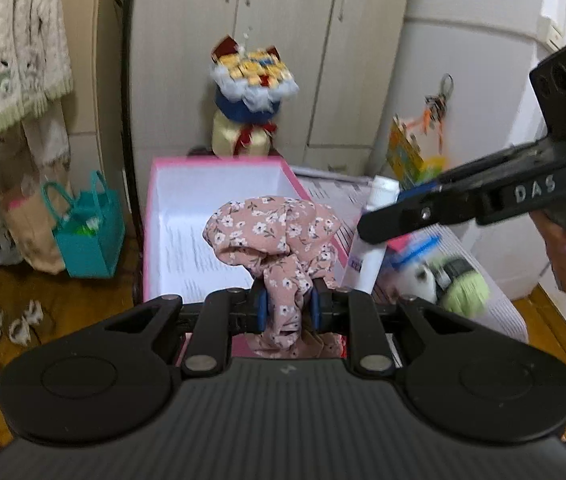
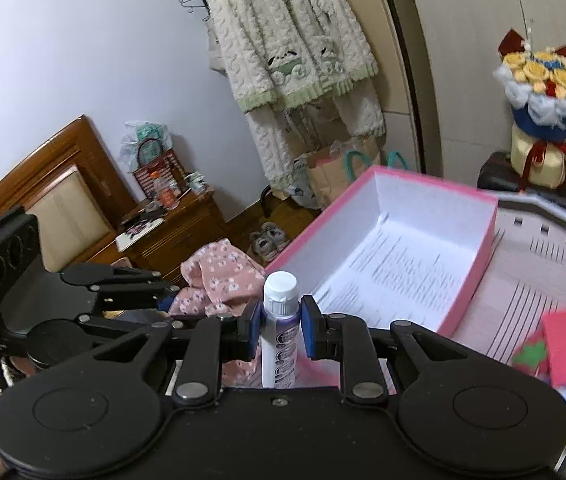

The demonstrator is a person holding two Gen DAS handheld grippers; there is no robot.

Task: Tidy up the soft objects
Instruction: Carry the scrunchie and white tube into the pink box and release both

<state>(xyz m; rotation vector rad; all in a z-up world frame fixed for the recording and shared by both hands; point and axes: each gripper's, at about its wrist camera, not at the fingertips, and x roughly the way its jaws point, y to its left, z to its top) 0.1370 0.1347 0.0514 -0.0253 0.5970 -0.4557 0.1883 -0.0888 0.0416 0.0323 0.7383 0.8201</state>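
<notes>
Fluffy cream-and-green knitted cardigan (image 2: 283, 36) hangs upper centre of right wrist view, on a hanger by the white wall. Blue-wrapped bouquet w/ yellow flowers (image 2: 541, 92) stands upper right on a dark stool (image 2: 495, 176), in front of pale wardrobe doors (image 1: 283, 40). Teal plastic tote bag (image 1: 89, 236) sits left-centre, left wrist view. Wooden bedside cabinet (image 2: 179, 232) mid-left; grey sneakers (image 2: 269, 240) on the wood floor near it.

Box (image 1: 219, 200) left of tube (image 1: 367, 256) (yarn (image 1: 463, 288) right)
</notes>
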